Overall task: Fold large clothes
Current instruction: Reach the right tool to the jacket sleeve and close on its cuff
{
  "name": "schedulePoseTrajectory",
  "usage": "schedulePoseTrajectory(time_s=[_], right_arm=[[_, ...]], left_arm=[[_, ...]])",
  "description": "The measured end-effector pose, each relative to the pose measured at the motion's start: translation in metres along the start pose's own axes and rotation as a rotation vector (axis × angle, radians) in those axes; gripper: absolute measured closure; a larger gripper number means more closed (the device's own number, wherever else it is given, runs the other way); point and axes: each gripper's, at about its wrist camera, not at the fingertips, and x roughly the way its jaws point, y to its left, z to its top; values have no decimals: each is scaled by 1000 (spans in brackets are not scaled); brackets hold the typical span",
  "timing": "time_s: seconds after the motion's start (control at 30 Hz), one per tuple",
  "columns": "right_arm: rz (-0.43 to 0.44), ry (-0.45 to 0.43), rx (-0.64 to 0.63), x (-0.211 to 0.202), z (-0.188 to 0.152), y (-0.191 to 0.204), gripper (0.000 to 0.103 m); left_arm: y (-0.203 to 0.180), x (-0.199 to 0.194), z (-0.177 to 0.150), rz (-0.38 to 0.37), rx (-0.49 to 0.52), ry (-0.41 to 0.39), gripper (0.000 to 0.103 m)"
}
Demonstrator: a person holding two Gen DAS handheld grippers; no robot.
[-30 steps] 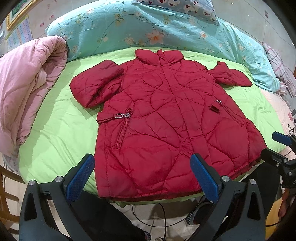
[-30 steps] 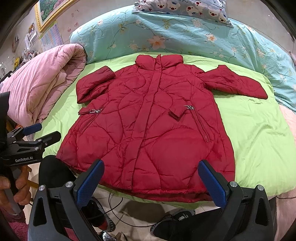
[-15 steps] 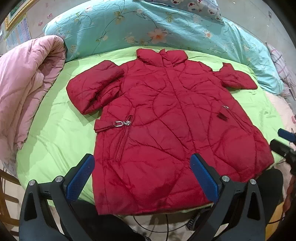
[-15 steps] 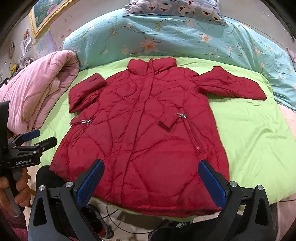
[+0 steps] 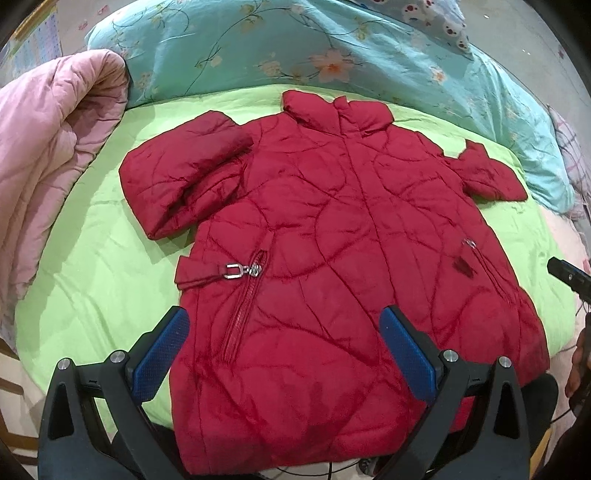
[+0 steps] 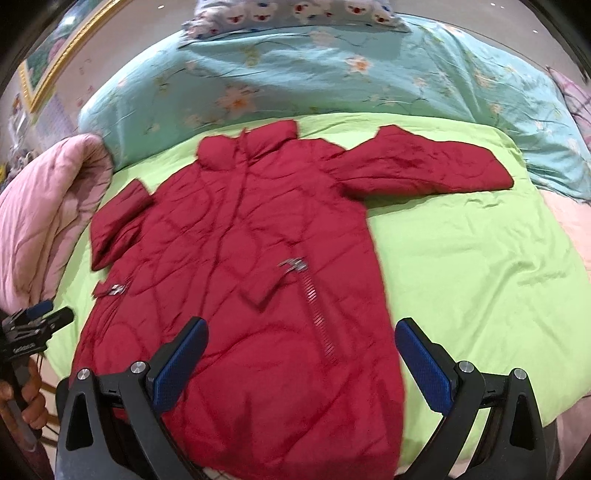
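A red quilted coat (image 5: 332,258) lies face up on the green bedspread (image 5: 92,266), collar toward the pillows and hem at the near edge. It also shows in the right wrist view (image 6: 258,295). Its left sleeve (image 5: 177,184) is folded back on itself; its right sleeve (image 6: 424,166) is stretched out sideways. My left gripper (image 5: 284,347) is open and empty above the hem's left half. My right gripper (image 6: 301,354) is open and empty above the hem's right half. Neither touches the coat.
A pink quilt (image 5: 48,147) is bunched along the left of the bed. A teal floral duvet (image 6: 332,74) and a bear-print pillow (image 6: 295,11) lie at the head. Each gripper shows at the other view's side edge, left gripper (image 6: 29,328) and right gripper (image 5: 569,277).
Both grippers have moved forward over the bed toward the coat, which now fills more of each view. The right view has swung to the right. Both stayed open.
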Motion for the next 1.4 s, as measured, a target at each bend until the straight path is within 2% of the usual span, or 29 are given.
schedulePoseTrajectory(time_s=[0.4,0.73,0.97,1.17,1.27,1.33,1.4], right_arm=[[-79,-40,111,44,59,-80,1],[-124,-27,237,86,90,-147,1],[-112,-69,312,104,116,-193,1],[-168,-94,412,126,135,-245,4],[-182,-103,465,138,141,-268,10],[-205,-103,499,147,146,-285,21],[-215,-109,528,154,149,-299,25]], left_arm=[[0,32,42,4,-27,-3,0],[-13,61,79,10,-11,-20,0],[-31,80,104,-15,14,-48,0],[-32,107,125,-28,-10,-26,0],[-33,117,130,-34,-15,-20,0],[-33,124,133,-35,-16,-14,0],[-35,130,135,-38,-16,-9,0]])
